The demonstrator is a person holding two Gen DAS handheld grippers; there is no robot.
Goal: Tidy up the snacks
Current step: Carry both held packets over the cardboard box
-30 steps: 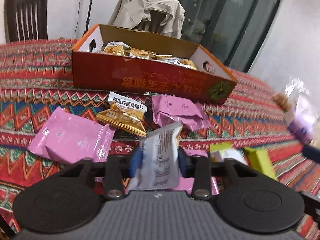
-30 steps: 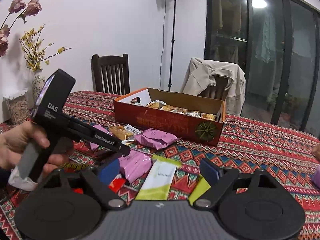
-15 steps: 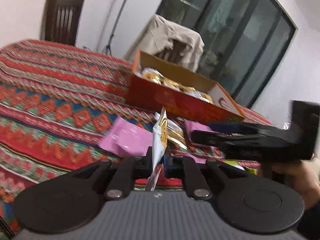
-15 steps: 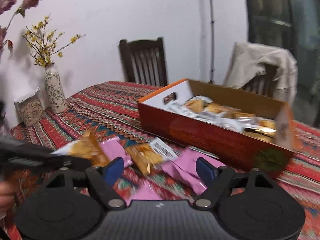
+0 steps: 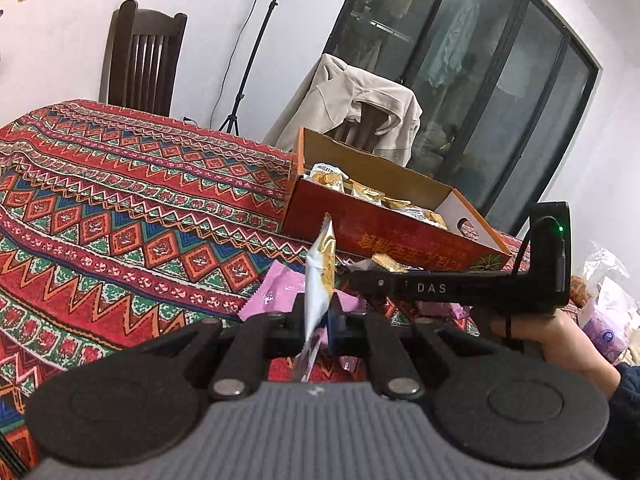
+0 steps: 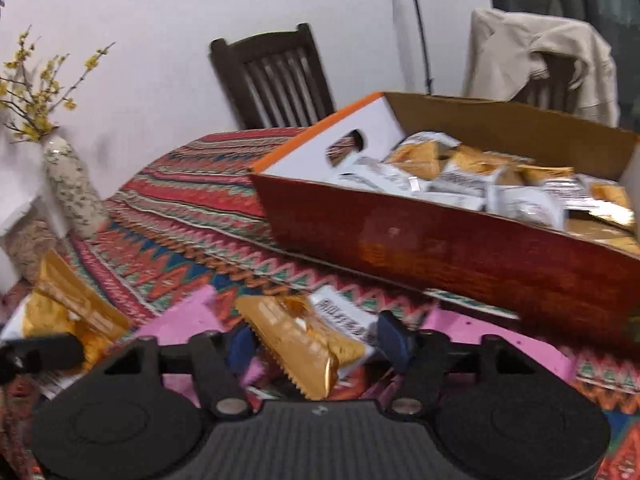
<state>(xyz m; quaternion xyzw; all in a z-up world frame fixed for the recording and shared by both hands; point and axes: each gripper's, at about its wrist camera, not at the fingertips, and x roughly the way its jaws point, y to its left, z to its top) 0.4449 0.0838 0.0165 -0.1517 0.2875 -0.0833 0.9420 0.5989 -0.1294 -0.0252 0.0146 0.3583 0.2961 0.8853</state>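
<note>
**Inspector:** On the patterned tablecloth (image 5: pixel 132 216), status of both grippers?

**Assistant:** Left gripper (image 5: pixel 320 316) is clamped edge-on upon a white-and-gold snack packet (image 5: pixel 320 276), which stands nearly upright between the pads, clear of the cloth. Right gripper (image 6: pixel 316 344) is closing around a gold snack packet (image 6: pixel 304 344) lying on the cloth; the blue pads (image 6: pixel 390 338) do not appear to press it yet.

**Inspector:** Destination?

**Assistant:** The open red cardboard box (image 5: pixel 384 232), at one o'clock from the left gripper and already holding similar packets.

**Inspector:** Risks?

**Assistant:** Three, in my judgement. The left grip holds only a thin seam, so a quick swing could let the packet slip. The right packet lies skewed across the jaws and overlaps a pink packet (image 6: pixel 188 320) at nine o'clock; closing may snag both or crimp a corner. The right gripper's body crosses directly ahead of the left at three o'clock, so a straight advance could collide.

**Inspector:** Clearances?

**Assistant:** Bare cloth lies open from nine to eleven o'clock of the left gripper. The box's near wall stands raised, so packets must rise over its rim. Its interior looks crowded at the near end.
</note>
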